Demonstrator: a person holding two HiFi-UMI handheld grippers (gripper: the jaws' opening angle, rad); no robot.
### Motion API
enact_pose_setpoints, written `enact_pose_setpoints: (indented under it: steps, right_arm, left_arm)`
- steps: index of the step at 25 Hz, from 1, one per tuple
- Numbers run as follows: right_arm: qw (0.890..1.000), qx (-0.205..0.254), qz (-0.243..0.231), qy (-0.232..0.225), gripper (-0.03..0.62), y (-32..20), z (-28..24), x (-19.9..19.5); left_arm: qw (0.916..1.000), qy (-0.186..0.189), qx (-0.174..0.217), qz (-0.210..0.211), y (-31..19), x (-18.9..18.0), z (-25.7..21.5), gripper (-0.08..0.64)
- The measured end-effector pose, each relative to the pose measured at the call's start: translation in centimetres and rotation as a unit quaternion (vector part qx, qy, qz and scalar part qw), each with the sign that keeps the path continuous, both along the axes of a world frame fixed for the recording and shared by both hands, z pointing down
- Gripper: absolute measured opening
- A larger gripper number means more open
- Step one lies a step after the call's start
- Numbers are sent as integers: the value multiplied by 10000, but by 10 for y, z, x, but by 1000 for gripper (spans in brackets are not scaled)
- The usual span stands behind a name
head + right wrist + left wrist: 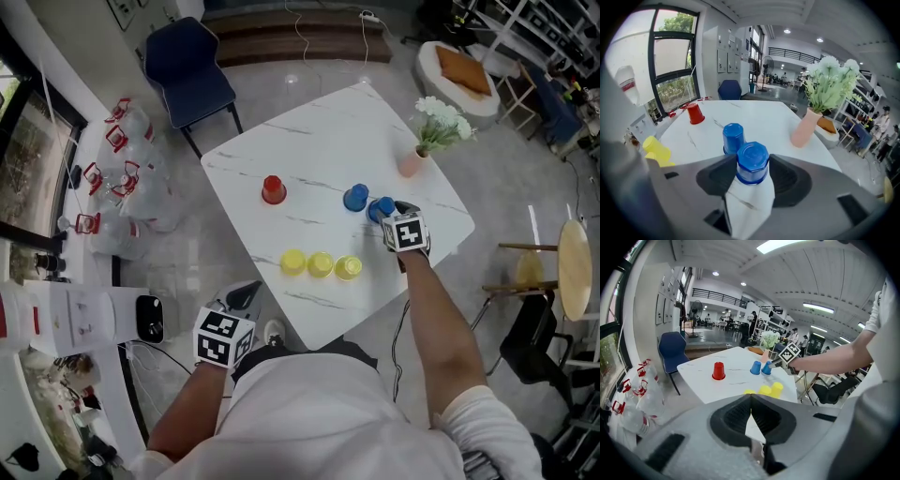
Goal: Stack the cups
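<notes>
Two blue cups stand upside down on the white marble table [309, 141]. My right gripper [752, 174] has its jaws on both sides of the nearer blue cup [752, 161], and the pads touch it; in the head view that gripper [383, 210] sits at the cup [380, 206]. The second blue cup [733, 137] is just beyond it. A red cup [273, 189] stands alone further left. Three yellow cups [321, 264] form a row near the front edge. My left gripper [246, 294] is shut and empty, off the table at the lower left.
A pink vase of white flowers [412, 161] stands at the table's right corner, close to my right gripper. A dark blue chair [187, 70] is behind the table. Bottles and bags [122, 178] lie on the floor at the left.
</notes>
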State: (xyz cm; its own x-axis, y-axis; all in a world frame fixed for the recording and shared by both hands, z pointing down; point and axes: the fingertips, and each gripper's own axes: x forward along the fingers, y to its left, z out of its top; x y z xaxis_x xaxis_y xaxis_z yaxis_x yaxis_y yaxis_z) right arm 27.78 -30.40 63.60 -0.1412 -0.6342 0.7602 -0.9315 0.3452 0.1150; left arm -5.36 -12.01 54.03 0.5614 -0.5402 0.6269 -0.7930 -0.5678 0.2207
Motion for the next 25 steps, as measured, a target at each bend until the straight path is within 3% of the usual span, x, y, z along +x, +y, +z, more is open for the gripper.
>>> enact_pose_setpoints:
  steps: [14, 25]
  right_arm:
    - [9941, 760, -629, -457, 221, 84, -118, -80]
    - [9843, 99, -1739, -285, 221, 142, -90, -186]
  left_arm:
    - [9964, 203, 224, 791, -17, 25, -8, 6]
    - [9940, 214, 243, 1041, -4, 19, -7, 5]
